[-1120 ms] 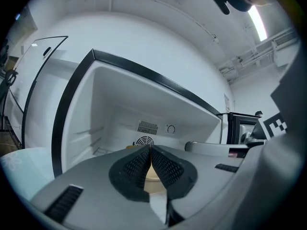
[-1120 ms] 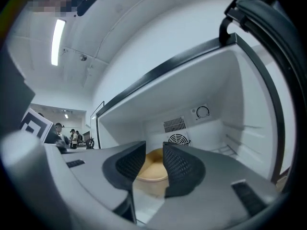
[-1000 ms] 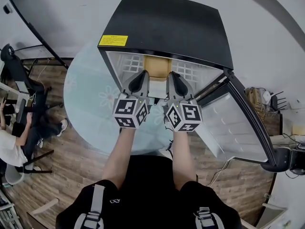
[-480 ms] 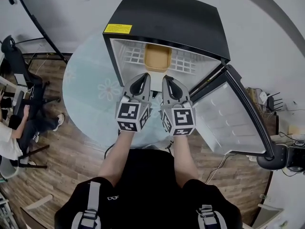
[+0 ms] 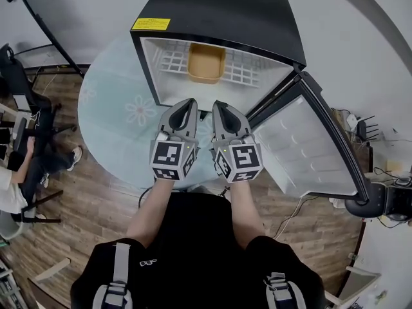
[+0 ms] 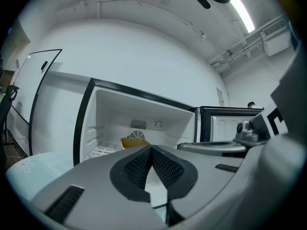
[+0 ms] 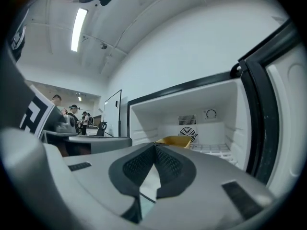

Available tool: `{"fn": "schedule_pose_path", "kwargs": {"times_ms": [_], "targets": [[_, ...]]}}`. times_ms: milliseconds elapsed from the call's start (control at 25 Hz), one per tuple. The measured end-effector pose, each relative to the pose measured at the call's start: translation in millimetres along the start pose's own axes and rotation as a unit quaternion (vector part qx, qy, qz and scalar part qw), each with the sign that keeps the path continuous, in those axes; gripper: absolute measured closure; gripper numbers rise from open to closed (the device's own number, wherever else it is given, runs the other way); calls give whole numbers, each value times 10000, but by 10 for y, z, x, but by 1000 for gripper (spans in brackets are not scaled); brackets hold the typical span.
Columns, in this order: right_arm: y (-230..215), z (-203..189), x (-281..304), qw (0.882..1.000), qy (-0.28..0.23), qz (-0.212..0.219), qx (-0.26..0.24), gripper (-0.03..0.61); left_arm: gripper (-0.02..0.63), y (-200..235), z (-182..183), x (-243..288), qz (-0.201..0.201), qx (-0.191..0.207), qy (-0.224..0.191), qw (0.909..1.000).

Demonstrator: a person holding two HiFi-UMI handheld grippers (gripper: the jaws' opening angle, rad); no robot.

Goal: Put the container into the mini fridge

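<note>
- Closest to us, the left gripper [image 5: 190, 103] hovers just above the surface [image 5: 112, 127]. In its own view [image 6: 151, 149] the jaws are pressed together with nothing between the ribbed pads.
- Just beside it is the right gripper [image 5: 217, 104], close to the left one but not touching it. Its jaws are also together and empty, pad against pad [image 7: 154, 147].
- Both grippers point at the open fridge [image 5: 225, 11] from just outside its mouth, and neither reaches inside.
- The surface under them is round, pale and glassy with a faint flower print. It carries the fridge, and a wooden floor [image 5: 84, 205] shows below its rim.
- The fridge is black outside and white inside. Its door [image 5: 309, 153] is swung wide open to our right, its white liner facing up toward us.
- The container [image 5: 206, 63] is already in the fridge — a tan, open-topped tub on the white wire shelf [image 5: 170, 60].
- It stands upright near the middle of the shelf and well apart from both grippers. Each gripper view shows it just past the jaw tips [image 6: 133, 142] [image 7: 175, 141].
- Farthest in, on the back wall behind the container, we see a round fan grille [image 7: 186, 134] and — higher, to its right — a small dial [image 7: 210, 114].
</note>
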State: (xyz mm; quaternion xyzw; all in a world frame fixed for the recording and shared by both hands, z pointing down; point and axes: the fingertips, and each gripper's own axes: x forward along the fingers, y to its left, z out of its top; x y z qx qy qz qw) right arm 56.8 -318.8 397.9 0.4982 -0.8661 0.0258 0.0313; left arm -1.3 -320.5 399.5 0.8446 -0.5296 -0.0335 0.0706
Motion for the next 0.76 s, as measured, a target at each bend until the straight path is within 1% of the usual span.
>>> {"fn": "schedule_pose_path", "kwargs": {"times_ms": [200, 400, 760], "targets": [[20, 6, 4, 10000, -45, 37, 9, 577, 615, -20, -12, -5, -23, 29, 15, 10000], [22, 32, 14, 9998, -58, -14, -193, 577, 615, -21, -15, 5, -39, 43, 32, 10000], [-5, 28, 40, 9998, -78, -12, -203, 577, 615, 7, -36, 34, -2, 51, 45, 10000]]}}
